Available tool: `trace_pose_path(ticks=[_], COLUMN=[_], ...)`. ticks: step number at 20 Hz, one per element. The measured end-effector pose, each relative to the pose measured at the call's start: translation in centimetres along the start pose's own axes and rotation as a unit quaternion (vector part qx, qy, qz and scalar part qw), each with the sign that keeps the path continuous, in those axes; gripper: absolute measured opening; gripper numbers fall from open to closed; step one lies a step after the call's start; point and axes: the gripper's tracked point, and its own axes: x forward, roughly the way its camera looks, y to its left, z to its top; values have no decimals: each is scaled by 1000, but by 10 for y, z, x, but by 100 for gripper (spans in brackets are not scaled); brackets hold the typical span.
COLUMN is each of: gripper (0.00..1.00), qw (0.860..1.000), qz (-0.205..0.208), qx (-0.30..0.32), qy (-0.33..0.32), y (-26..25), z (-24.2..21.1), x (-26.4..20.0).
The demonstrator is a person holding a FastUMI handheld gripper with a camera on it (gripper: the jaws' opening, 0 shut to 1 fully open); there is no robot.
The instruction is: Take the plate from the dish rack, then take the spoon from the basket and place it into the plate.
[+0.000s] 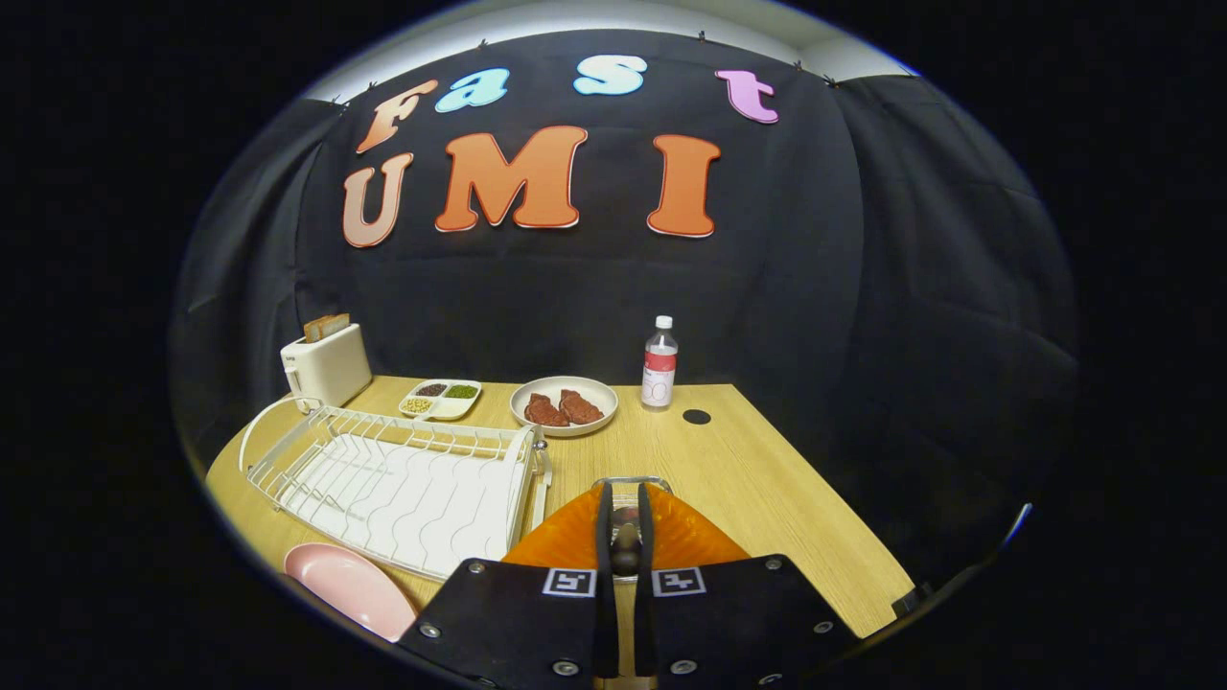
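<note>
The fingers (625, 537) are pinched narrowly on the spoon (626, 548) handle above the orange basket (671, 537), beside the dish rack (403, 479); the pink plate (350, 586) lies just before that rack.

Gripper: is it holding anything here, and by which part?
The gripper is shut on the spoon, both fingers pressing its handle, above the orange basket. The pink plate lies beside the dish rack.

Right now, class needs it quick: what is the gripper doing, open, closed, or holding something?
Gripper: fingers nearly closed on a thin dark handle, seemingly the spoon, over the orange basket; firm grip cannot be confirmed.
</note>
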Motion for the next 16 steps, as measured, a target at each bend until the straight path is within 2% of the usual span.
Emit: trace_pose_path(ticks=[8,16], gripper=[7,7], qw=[1000,1000], qz=[-23,-16], qx=[12,14], qy=[-14,0], y=[24,87], z=[10,-12], x=[-58,-107])
